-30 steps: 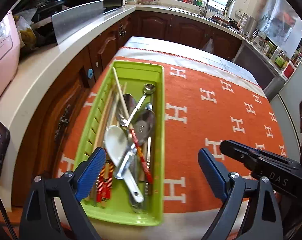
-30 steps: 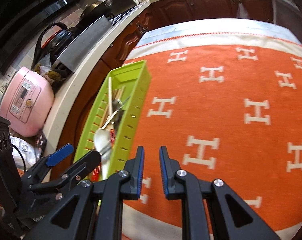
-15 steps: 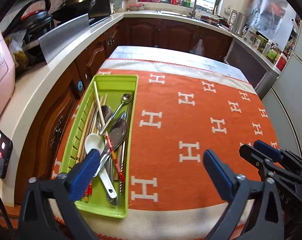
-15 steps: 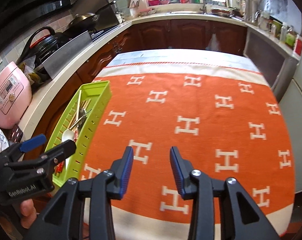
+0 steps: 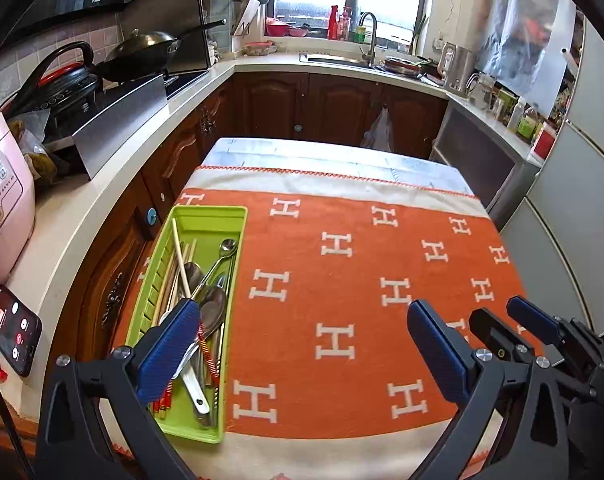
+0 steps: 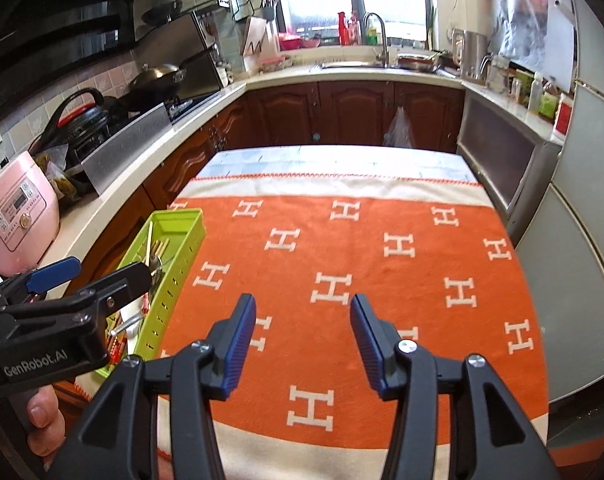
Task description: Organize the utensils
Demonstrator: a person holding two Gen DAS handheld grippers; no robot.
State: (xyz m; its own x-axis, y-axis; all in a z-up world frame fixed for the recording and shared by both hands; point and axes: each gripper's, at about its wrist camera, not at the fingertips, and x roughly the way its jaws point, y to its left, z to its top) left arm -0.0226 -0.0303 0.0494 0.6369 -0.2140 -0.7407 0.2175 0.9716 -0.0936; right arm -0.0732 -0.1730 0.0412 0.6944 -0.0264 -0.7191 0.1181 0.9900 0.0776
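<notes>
A green utensil tray (image 5: 205, 213) sits at the left edge of the orange blanket-covered table (image 5: 362, 280); it also shows in the right wrist view (image 6: 181, 220). It holds metal spoons (image 5: 215, 312), a white spoon, and chopsticks (image 5: 179, 256), some with red-striped handles. My left gripper (image 5: 302, 350) is open and empty, held high above the table's near edge, its left finger over the tray. My right gripper (image 6: 302, 340) is open and empty above the near middle of the table. The right gripper also shows at the right of the left wrist view (image 5: 502, 332).
A kitchen counter runs along the left with a pink rice cooker (image 5: 1, 200), a phone (image 5: 13, 330), a steel panel and a wok on a stove (image 5: 149, 46). A sink (image 5: 342, 60) is at the back, and a fridge (image 5: 582, 220) at the right.
Both grippers have risen and pulled back from the table, so the tray looks smaller and farther. The right gripper's jaws have opened from nearly shut to wide.
</notes>
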